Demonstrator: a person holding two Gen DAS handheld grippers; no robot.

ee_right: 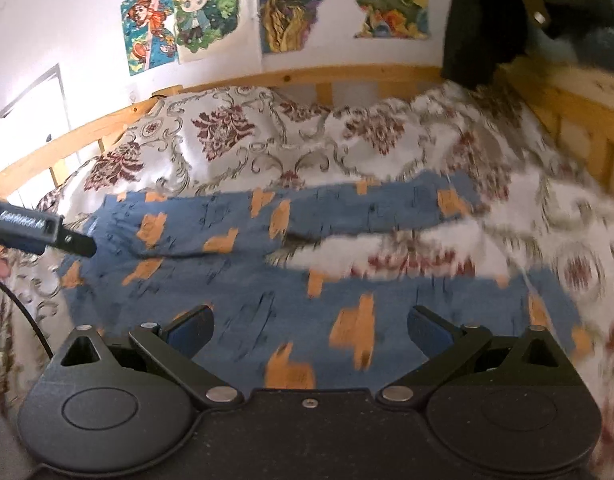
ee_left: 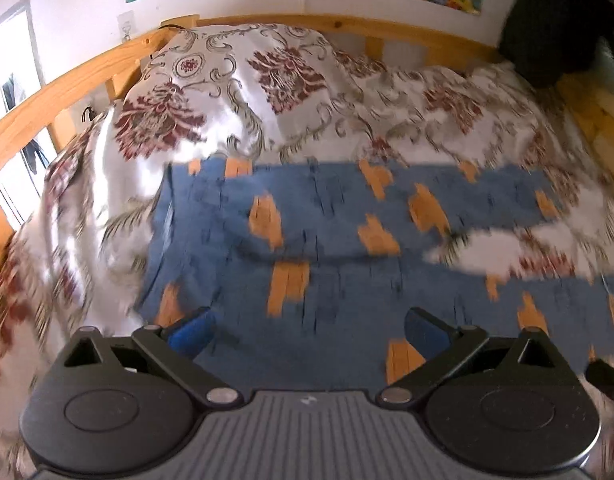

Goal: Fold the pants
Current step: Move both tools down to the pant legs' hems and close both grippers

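Pants (ee_left: 327, 240) spread flat, left gripper (ee_left: 309, 330) and right gripper (ee_right: 309, 330) jaws wide, empty.

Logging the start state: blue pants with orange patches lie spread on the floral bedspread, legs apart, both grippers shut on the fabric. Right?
Not quite. Both wrist views show the left gripper and right gripper open, holding nothing. The pants do lie spread on the floral bedspread, legs apart.

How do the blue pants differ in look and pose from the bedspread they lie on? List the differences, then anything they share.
1. The pants are blue with orange patches; the bedspread is white with dark red floral motifs and grey scrolls.
2. The pants lie spread fairly flat, legs apart with bedspread showing between them; the bedspread is rumpled and bulges toward the wooden rail.

Shared: both are patterned fabric on the same bed.
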